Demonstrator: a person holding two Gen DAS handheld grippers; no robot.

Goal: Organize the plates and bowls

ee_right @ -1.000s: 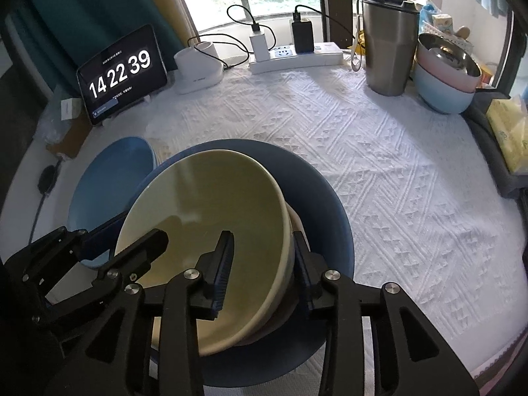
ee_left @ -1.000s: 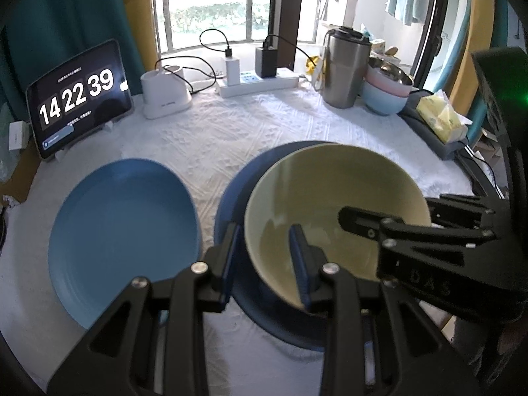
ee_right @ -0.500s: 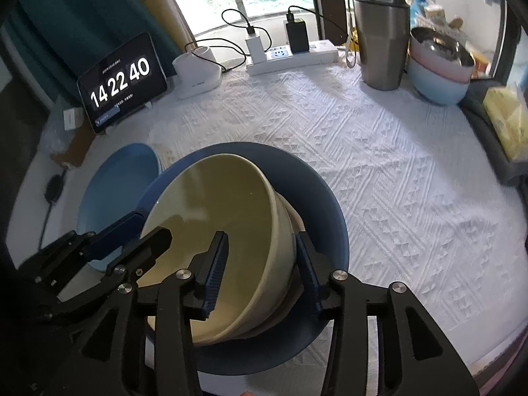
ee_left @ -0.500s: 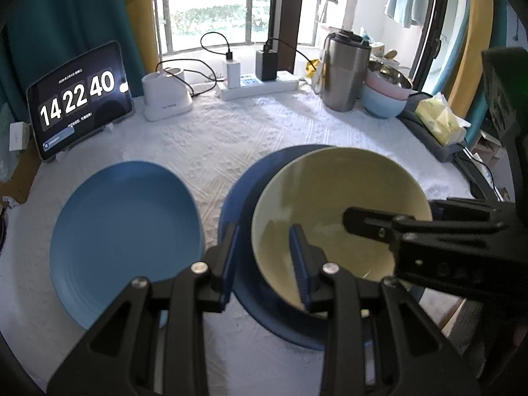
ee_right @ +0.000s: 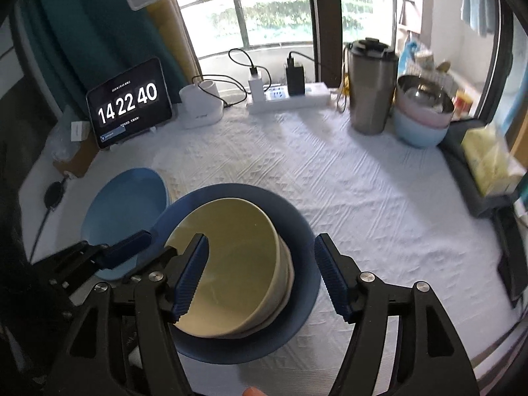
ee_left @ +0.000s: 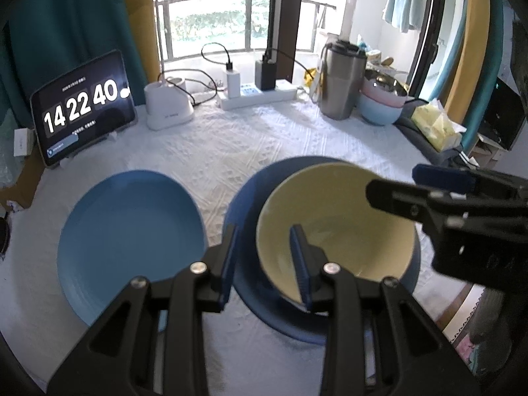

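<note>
I have the yellow bowl (ee_left: 333,221) sitting on the dark blue plate (ee_left: 244,217), low and right of centre in the left view and at lower centre in the right view. From the right it looks as though it nests in a second pale bowl, whose rim shows just under it; that is my guess as to why it sits high on the plate.

My right gripper (ee_right: 260,277) has just been opening, and its jaws now stand wide, released. One blue pad hangs over the inside of the bowl and the other outside its right wall, neither pressing on it, so the bowl rests on its own. I read that as the set-down being done on this side.

My left gripper (ee_left: 267,260) straddles the bowl's near-left rim, one pad inside and one outside over the plate. Its jaws have eased a little wider, and I can't tell whether the pads grip the rim.

The light blue plate (ee_left: 132,241) lies flat on the white tablecloth (ee_right: 379,204) at lower left, just beside the dark plate, not yet stacked. At the upper right of both views a blue bowl (ee_right: 419,132) holds a pink and a steel one, which looks like the pile bowls belong in.
</note>
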